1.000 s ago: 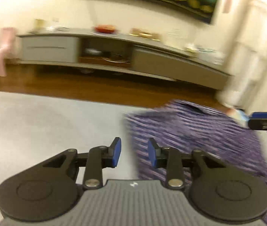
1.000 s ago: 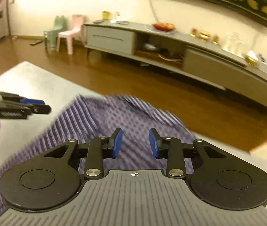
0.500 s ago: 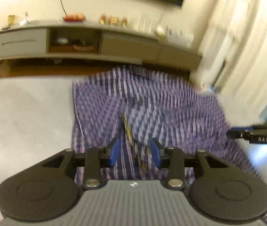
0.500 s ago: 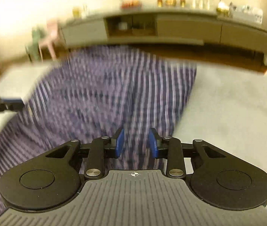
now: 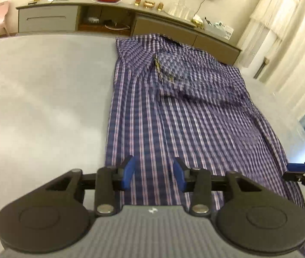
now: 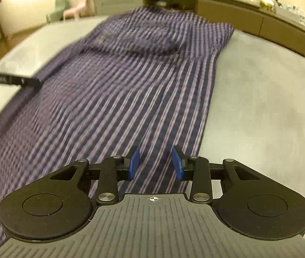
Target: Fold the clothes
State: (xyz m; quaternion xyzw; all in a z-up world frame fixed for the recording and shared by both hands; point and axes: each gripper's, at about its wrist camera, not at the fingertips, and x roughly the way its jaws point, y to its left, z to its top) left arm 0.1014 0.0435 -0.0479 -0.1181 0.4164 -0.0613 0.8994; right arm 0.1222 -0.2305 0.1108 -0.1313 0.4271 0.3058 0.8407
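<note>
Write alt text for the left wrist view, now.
A purple plaid shirt lies spread on a grey surface, the open left gripper over its near hem. The right gripper enters at right; a sideboard stands behind.

The purple checked shirt (image 5: 173,111) lies flat down the grey tabletop (image 5: 45,99), rising only to low folds at its far collar end. Left of the shirt the tabletop is bare from near edge to far edge, as is the stretch to its right (image 6: 259,107). The left gripper (image 5: 153,173) and the right gripper (image 6: 155,163) sit over the near hem, well apart, fingers spread. A long low cabinet (image 5: 109,19) stands beyond the far edge.
</note>
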